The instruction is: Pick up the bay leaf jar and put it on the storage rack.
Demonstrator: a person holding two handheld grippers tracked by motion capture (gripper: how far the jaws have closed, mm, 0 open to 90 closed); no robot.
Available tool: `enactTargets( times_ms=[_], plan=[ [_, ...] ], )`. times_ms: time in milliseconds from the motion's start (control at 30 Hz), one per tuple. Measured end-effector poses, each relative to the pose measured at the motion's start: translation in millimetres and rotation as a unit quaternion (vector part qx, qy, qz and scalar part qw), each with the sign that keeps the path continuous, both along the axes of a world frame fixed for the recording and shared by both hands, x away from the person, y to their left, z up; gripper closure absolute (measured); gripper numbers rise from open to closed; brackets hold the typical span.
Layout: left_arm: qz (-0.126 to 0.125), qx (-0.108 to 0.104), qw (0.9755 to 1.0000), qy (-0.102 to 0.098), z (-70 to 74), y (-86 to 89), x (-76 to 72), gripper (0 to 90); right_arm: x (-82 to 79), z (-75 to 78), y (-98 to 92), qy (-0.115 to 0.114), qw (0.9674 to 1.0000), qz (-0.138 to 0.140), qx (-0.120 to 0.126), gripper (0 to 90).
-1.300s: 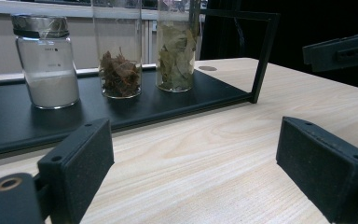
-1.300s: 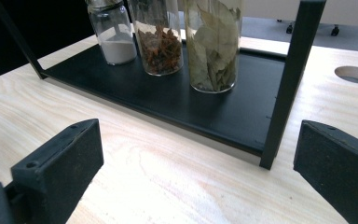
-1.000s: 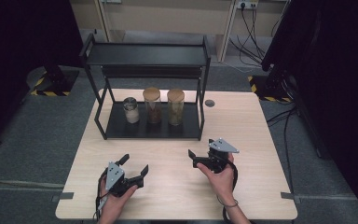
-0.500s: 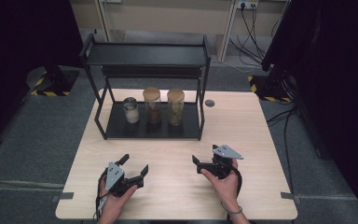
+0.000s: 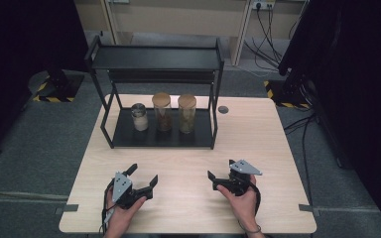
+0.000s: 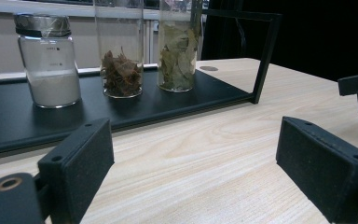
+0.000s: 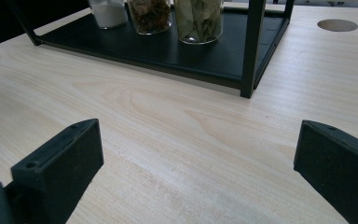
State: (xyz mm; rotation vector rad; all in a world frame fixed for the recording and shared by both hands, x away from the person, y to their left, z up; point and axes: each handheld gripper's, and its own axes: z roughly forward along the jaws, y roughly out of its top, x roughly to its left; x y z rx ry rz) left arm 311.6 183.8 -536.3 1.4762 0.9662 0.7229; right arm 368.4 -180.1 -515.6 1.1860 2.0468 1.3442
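A black two-tier rack [image 5: 154, 58] stands at the back middle of the wooden table [image 5: 258, 144]. Its lower shelf [image 5: 124, 135] carries three jars: a short silver-lidded one with white powder [image 5: 139, 117], a tall one with brown pieces [image 5: 161, 111], and a tall one with dried leaves [image 5: 186, 113]. My left gripper [image 5: 143, 173] rests open near the front left, holding nothing. My right gripper [image 5: 221, 169] is open and empty at the front right. The left gripper view faces the powder jar [image 6: 50, 60], the brown jar [image 6: 121, 65] and the leaf jar [image 6: 177, 51] across bare wood.
A round grommet hole [image 5: 222, 109] lies in the tabletop just right of the rack. The rack's front right post [image 7: 251, 46] stands ahead of my right gripper [image 7: 198, 172]. Grey carpet, cables and dark stands surround the table.
My right gripper has drifted slightly toward the near edge and to the right. The left gripper and the jars have stayed put.
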Motion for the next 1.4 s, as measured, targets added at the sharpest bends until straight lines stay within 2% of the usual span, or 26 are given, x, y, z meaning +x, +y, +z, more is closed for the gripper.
enactTargets(
  times_ms=[767,1400],
  plan=[
    [0.001,-0.001,1.0000,0.000,0.0,0.2,-0.1,10.7,-8.8,-8.8,-10.9,0.007,1.0000,-0.007,-0.001,1.6],
    [0.000,0.000,1.0000,0.001,0.0,0.1,0.3,10.7,-9.9,-8.8,-12.3,0.003,0.9999,-0.013,0.005,1.8]
  ],
)
